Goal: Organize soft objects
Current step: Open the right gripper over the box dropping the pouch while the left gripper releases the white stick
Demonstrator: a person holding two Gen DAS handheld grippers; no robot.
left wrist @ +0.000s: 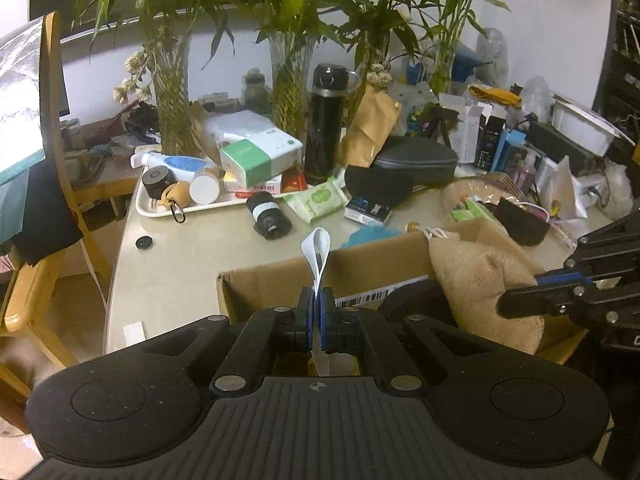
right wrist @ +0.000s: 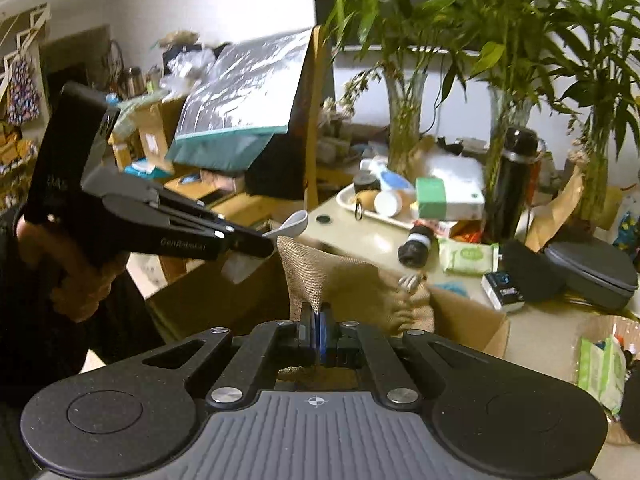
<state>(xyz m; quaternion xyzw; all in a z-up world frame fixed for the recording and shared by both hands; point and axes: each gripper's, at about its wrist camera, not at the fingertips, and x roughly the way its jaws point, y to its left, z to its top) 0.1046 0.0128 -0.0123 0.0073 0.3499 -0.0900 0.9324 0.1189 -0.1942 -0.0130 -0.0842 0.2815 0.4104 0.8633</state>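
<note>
cardboard box (left wrist: 280,280) holding burlap sack (left wrist: 480,276), tray (left wrist: 141,207) of bottles

three glass vases (left wrist: 172,92), one black flask (left wrist: 325,120), one cardboard box (left wrist: 280,280)

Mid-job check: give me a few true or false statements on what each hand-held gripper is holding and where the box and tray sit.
1. The left hand-held gripper pinches a white strap loop. True.
2. The right hand-held gripper is open and empty. False: it is shut on the burlap pillow.
3. The burlap pillow is over the cardboard box. True.
4. The black bottle lies flat in the white tray. False: it stands upright beside the tray.
</note>
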